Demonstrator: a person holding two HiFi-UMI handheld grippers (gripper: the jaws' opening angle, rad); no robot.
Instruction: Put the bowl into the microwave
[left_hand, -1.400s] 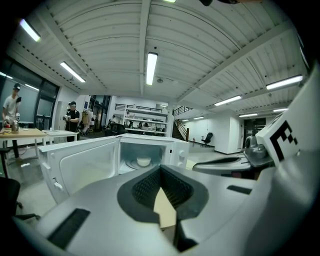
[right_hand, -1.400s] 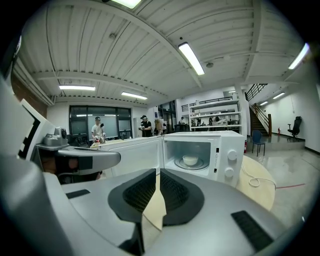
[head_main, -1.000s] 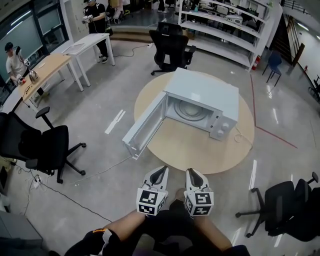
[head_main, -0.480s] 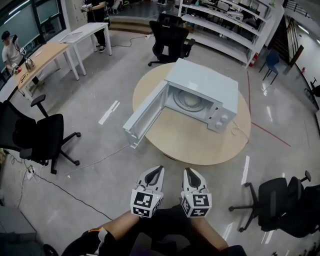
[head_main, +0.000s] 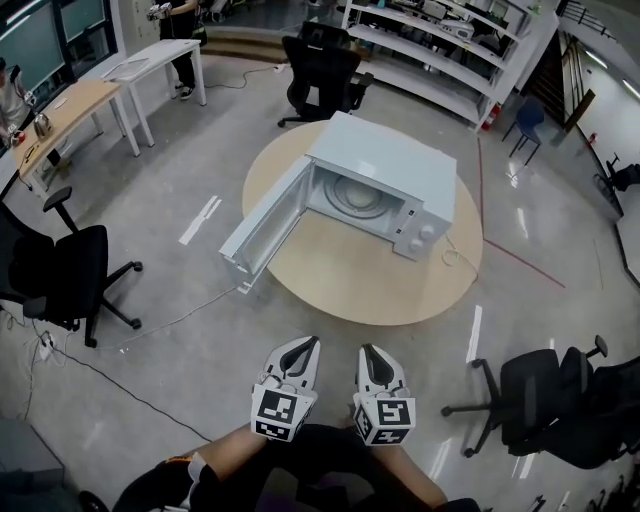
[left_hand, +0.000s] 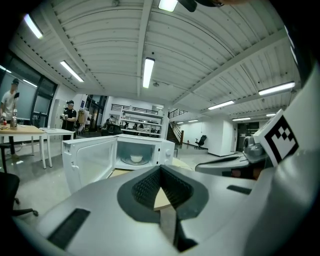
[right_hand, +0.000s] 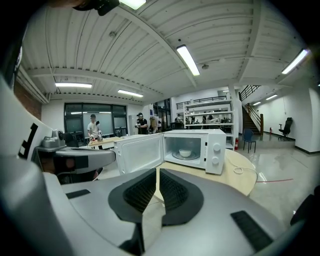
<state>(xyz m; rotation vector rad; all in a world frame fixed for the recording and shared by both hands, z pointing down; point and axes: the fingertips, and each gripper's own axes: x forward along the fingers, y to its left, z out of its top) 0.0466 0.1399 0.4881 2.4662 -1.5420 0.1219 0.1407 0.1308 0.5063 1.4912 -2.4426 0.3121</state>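
A white microwave (head_main: 385, 185) stands on a round wooden table (head_main: 370, 290), its door (head_main: 262, 232) swung wide open to the left. A small white bowl (left_hand: 136, 159) sits on the turntable inside it, and it also shows in the right gripper view as the bowl (right_hand: 185, 153). Both grippers hang side by side over the floor, well short of the table and close to my body. My left gripper (head_main: 298, 350) and my right gripper (head_main: 368, 355) are shut with nothing between their jaws. The open microwave shows beyond the left gripper's tips (left_hand: 160, 167) and the right gripper's tips (right_hand: 157, 171).
Black office chairs stand at the left (head_main: 60, 270), the lower right (head_main: 545, 400) and behind the table (head_main: 320, 65). Desks (head_main: 60, 120) with people line the far left; shelving (head_main: 450, 50) runs along the back. A cable (head_main: 150, 330) crosses the floor, and the microwave's cord (head_main: 455, 255) lies on the table.
The table and microwave have drifted up and left in the head view and look slightly farther away. Both grippers stay shut and side by side.
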